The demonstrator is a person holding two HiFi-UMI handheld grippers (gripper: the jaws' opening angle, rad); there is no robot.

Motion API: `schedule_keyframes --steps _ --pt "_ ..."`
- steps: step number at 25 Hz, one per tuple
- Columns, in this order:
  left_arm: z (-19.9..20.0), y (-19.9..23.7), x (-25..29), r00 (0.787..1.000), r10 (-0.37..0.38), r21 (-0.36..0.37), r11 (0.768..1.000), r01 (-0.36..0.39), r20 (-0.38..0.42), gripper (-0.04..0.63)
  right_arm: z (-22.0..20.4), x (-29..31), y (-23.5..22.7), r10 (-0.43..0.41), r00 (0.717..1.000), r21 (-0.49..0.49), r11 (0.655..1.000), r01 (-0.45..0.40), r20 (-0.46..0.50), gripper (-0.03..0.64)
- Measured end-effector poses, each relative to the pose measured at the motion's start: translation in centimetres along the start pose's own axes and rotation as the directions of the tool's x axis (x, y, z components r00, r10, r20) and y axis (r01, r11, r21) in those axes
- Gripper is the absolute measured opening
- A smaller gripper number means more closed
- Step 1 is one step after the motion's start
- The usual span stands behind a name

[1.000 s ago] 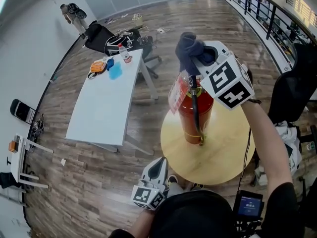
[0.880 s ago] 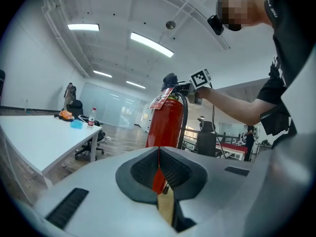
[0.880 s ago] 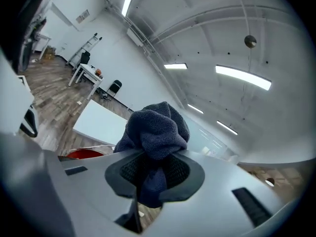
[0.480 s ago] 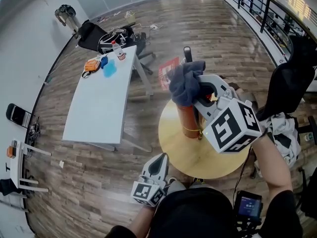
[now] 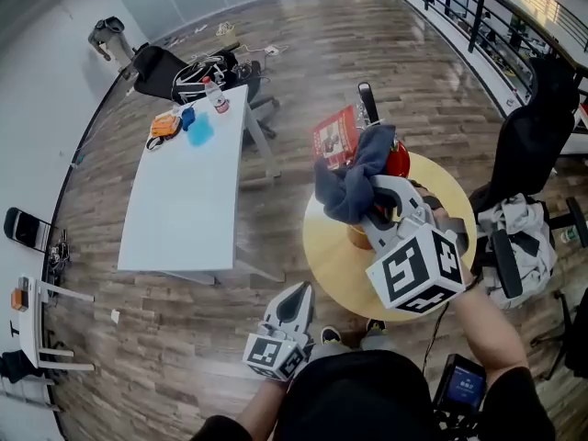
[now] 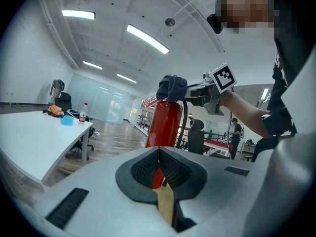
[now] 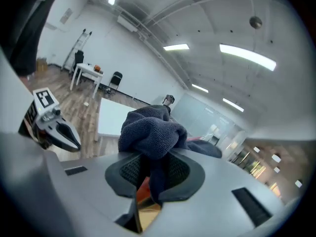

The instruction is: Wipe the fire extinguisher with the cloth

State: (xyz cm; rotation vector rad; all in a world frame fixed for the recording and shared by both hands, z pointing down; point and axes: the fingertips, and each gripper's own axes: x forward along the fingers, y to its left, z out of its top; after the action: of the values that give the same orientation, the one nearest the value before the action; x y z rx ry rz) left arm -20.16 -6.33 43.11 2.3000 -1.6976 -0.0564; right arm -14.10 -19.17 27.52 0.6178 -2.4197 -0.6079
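There is one red fire extinguisher (image 6: 165, 125), one dark cloth (image 5: 354, 186) and one round wooden table (image 5: 331, 255). Two grippers show: the left gripper (image 5: 299, 296) and the right gripper (image 5: 374, 206). One long white table (image 5: 184, 200) bears one bottle (image 5: 215, 95).

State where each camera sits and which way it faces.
Head view: on the head, facing down at the round table; left gripper, right gripper show.
Left gripper view: low, facing up at the fire extinguisher; right arm shows.
Right gripper view: faces the white table past its cloth; left gripper shows.
All share the cloth.
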Motion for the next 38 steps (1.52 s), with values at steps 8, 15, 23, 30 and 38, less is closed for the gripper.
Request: schedule_keyframes --steps 8,15,23,30,38 --pt "-0.5 3.1 -2.6 1.000 -0.018 -0.016 1.000 0.017 -0.016 0.023 -2.0 0.8 1.8 -0.072 0.977 0.674 0.734 -0.083 0.199 0.075" --pt "-1.5 5.2 -3.8 0.999 -0.040 -0.019 0.999 0.040 -0.027 0.023 -12.0 4.1 5.2 -0.089 0.960 0.925 -0.257 -0.281 0.266 0.075" --pt "-1.4 6.2 -4.1 0.999 -0.047 -0.020 0.999 0.047 -0.019 0.023 -4.6 1.2 -0.7 -0.372 0.799 0.680 -0.424 -0.599 0.472 0.075" --pt "-1.9 7.5 -5.2 0.999 -0.022 -0.031 0.999 0.021 -0.039 0.023 -13.6 4.7 4.6 -0.288 0.908 0.804 -0.432 -0.408 0.306 0.075" --pt "-2.8 8.4 -5.7 0.995 -0.005 -0.019 1.000 0.003 -0.096 0.023 -30.9 10.9 14.6 -0.106 0.993 0.891 -0.454 0.001 -0.055 0.075"
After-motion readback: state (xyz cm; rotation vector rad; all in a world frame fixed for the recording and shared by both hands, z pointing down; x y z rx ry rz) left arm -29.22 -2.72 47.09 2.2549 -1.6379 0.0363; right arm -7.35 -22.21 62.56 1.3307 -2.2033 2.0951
